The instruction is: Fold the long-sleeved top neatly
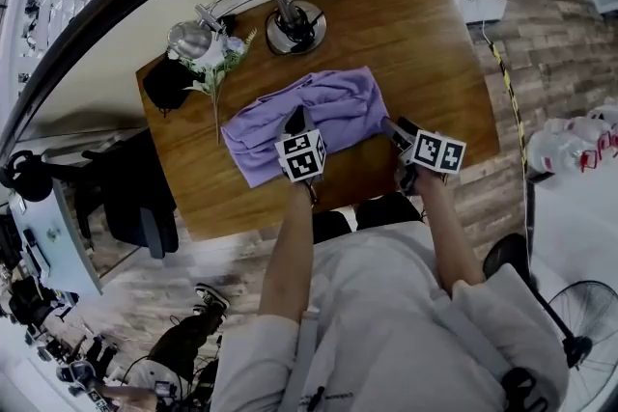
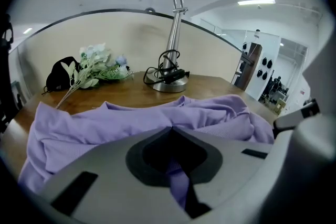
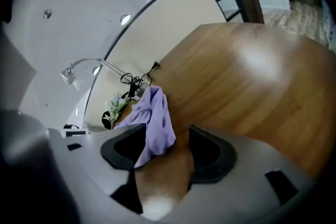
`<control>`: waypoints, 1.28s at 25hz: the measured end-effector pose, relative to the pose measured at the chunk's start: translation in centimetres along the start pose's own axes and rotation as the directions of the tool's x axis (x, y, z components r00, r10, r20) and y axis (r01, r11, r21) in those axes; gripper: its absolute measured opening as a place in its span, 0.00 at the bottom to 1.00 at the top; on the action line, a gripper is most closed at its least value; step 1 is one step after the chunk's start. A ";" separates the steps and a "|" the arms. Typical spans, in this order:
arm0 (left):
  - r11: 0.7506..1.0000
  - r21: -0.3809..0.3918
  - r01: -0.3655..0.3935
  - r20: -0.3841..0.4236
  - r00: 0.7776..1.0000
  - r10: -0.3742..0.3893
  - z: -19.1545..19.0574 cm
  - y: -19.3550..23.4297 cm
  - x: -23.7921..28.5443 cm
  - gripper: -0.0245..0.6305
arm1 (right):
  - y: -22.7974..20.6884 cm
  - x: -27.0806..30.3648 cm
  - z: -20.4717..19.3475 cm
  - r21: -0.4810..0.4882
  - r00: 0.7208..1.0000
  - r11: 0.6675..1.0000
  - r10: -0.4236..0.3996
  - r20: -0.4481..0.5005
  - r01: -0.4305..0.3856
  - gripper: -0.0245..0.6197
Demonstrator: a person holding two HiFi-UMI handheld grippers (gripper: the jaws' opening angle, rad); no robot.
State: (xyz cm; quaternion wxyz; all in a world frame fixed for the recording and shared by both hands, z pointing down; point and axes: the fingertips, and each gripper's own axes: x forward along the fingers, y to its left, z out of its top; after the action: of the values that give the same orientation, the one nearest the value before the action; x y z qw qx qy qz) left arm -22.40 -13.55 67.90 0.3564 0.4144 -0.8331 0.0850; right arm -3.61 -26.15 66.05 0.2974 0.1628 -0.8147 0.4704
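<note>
A lilac long-sleeved top (image 1: 333, 101) lies bunched in the middle of the wooden table (image 1: 425, 53). My left gripper (image 1: 295, 124) rests on its near edge. In the left gripper view its jaws (image 2: 171, 131) are shut, with a strip of the top's cloth (image 2: 105, 123) pinched between them. My right gripper (image 1: 395, 132) is at the top's near right corner. Its jaws (image 3: 167, 139) stand wide open there. The top's corner (image 3: 153, 118) hangs in the gap against the left jaw, and neither pad presses on it.
A silver desk lamp (image 1: 290, 24) with its coiled cable stands at the back of the table. Artificial flowers (image 1: 220, 63) and a black pouch (image 1: 166, 84) lie at the back left. A black chair (image 1: 135, 198) is left of the table and a fan (image 1: 579, 314) right.
</note>
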 end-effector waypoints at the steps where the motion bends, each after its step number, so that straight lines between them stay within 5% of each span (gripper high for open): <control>1: 1.000 0.000 -0.004 -0.013 1.000 0.004 0.0 0.0 0.2 0.07 | 0.1 -0.3 -0.8 0.047 1.000 0.999 0.016 -0.003 -0.016 0.44; 6: 1.000 -0.011 -0.007 -0.030 1.000 0.007 0.1 0.2 0.3 0.07 | 2.3 0.6 -4.6 0.182 0.993 0.978 0.111 -0.032 -0.104 0.45; 12: 0.998 -0.047 0.039 -0.017 0.999 -0.039 1.8 -0.8 -0.9 0.07 | 3.3 3.0 -4.2 0.398 0.983 0.899 0.174 0.062 -0.184 0.45; 15: 0.996 -0.089 0.008 -0.069 0.998 -0.015 0.8 -0.8 -0.9 0.07 | 2.8 3.2 -3.8 0.443 0.981 0.876 0.160 0.107 -0.191 0.41; 20: 0.986 -0.154 -0.070 -0.094 0.994 0.056 -1.0 0.8 -1.1 0.07 | 2.6 3.6 -3.9 0.428 0.980 0.885 0.134 0.145 -0.184 0.29; 22: 0.981 -0.185 -0.061 -0.102 0.994 0.042 -1.4 0.9 -0.8 0.07 | 3.4 3.2 -3.3 0.390 0.968 0.890 0.177 0.180 -0.235 0.14; 28: 0.964 -0.262 0.039 -0.047 0.997 -0.053 -0.1 1.4 -1.7 0.07 | 7.6 1.9 -1.5 0.056 0.954 0.967 0.234 0.186 -0.248 0.10; 32: 0.975 -0.218 0.040 0.033 0.999 -0.033 1.2 4.5 -5.3 0.07 | 12.0 1.3 -0.5 -0.220 0.949 0.944 0.280 0.141 -0.246 0.10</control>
State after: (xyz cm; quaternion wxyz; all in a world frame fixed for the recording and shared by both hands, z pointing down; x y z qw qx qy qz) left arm -24.34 -7.88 64.19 0.3891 0.3890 -0.8348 -0.0199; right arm -11.00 -19.60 59.07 0.1757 0.0613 -0.8947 0.4060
